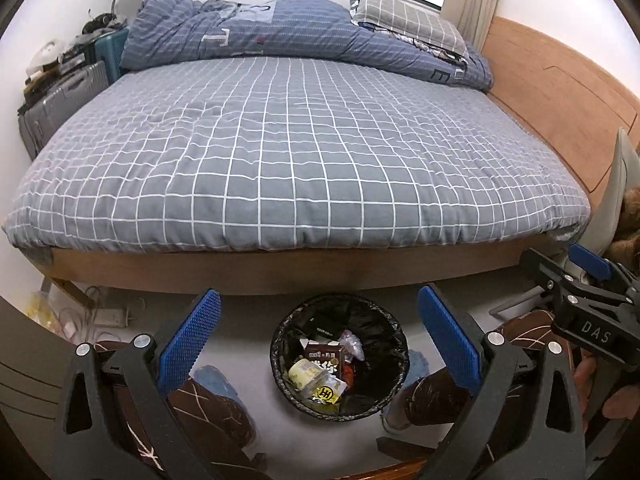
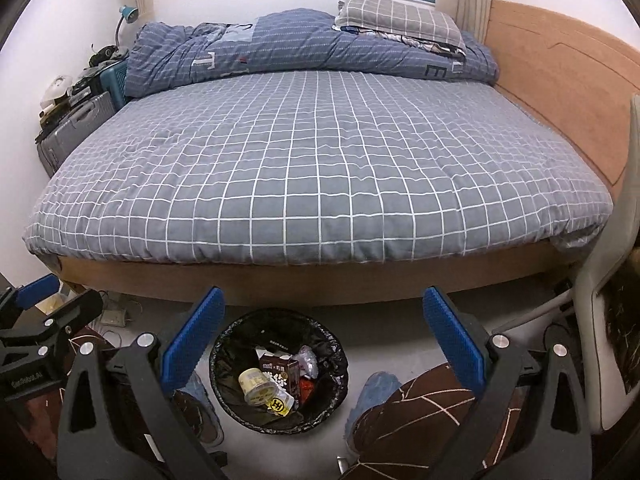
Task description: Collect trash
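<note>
A round bin with a black liner (image 1: pixel 280 344) stands on the floor at the foot of the bed; it also shows in the right wrist view (image 2: pixel 224 360). Inside lie a brown carton (image 1: pixel 322 356), a yellow-labelled cup (image 2: pixel 256 386), a yellow wrapper (image 1: pixel 326 392) and crumpled plastic (image 2: pixel 308 360). My left gripper (image 1: pixel 320 332) is open and empty above the bin. My right gripper (image 2: pixel 324 328) is open and empty, just right of the bin. The right gripper also shows at the right edge of the left wrist view (image 1: pixel 576 280). The left gripper also shows at the left edge of the right wrist view (image 2: pixel 60 308).
A bed with a grey checked cover (image 1: pixel 288 152) fills the view ahead, with a blue duvet (image 1: pixel 256 36) and pillow (image 1: pixel 408 20) at the far end. Suitcases (image 1: pixel 60 104) stand at the left. A power strip and cables (image 1: pixel 108 316) lie on the floor. The person's legs (image 2: pixel 416 412) flank the bin.
</note>
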The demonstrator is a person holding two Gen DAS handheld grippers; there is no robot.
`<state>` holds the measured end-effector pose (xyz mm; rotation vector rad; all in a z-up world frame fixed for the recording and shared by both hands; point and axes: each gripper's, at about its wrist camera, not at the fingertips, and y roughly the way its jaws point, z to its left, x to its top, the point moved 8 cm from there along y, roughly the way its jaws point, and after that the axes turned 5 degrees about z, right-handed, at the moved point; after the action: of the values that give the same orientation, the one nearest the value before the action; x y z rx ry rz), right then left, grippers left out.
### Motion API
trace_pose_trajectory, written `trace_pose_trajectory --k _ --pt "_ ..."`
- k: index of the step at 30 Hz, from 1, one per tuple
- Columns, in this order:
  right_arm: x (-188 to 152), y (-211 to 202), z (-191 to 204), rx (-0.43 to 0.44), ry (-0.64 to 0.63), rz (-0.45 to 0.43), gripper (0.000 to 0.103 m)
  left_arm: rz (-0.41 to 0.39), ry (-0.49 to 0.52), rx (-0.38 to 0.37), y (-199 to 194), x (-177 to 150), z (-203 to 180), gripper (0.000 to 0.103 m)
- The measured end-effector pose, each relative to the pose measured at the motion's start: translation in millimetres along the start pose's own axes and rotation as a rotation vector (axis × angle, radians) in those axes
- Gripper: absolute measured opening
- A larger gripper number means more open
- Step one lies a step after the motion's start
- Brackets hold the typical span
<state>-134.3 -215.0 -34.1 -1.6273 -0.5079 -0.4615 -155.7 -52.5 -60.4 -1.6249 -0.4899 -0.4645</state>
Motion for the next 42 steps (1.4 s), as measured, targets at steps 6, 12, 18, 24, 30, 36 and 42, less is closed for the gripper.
trace_pose_trajectory --k 6,12,18,24,30,36,42 --pt "-1.8 -0.4 2.1 0.001 -0.009 -0.003 0.095 -0.003 0.004 0.004 -1.3 -0.3 -2.1 0.097" --pt "-2.4 -0.6 1.9 -0.002 -0.011 -0.003 0.095 -0.006 0.008 0.005 -3.0 0.7 -2.3 0.097" --pt "-2.5 -0.1 0.6 -0.001 -0.009 -0.001 0.095 -0.006 0.010 0.005 -2.8 1.5 -2.8 0.097" --pt "-1.6 -0.9 -1.6 -0.001 -0.004 -0.002 0.095 -0.002 0.011 -0.001 -1.6 2.8 -4.9 0.097" --pt "-1.6 -0.7 -2.3 0.000 -0.004 -0.001 0.095 -0.012 0.003 0.019 -3.9 4.5 -2.4 0.097" --pt "-1.5 -0.5 -1.4 0.002 -0.007 -0.001 0.095 0.002 -0.008 0.042 -1.7 2.9 0.9 0.097" --pt "-0.9 -0.5 1.1 0.004 -0.013 -0.003 0.095 0.013 0.010 0.071 0.2 1.6 1.7 0.097"
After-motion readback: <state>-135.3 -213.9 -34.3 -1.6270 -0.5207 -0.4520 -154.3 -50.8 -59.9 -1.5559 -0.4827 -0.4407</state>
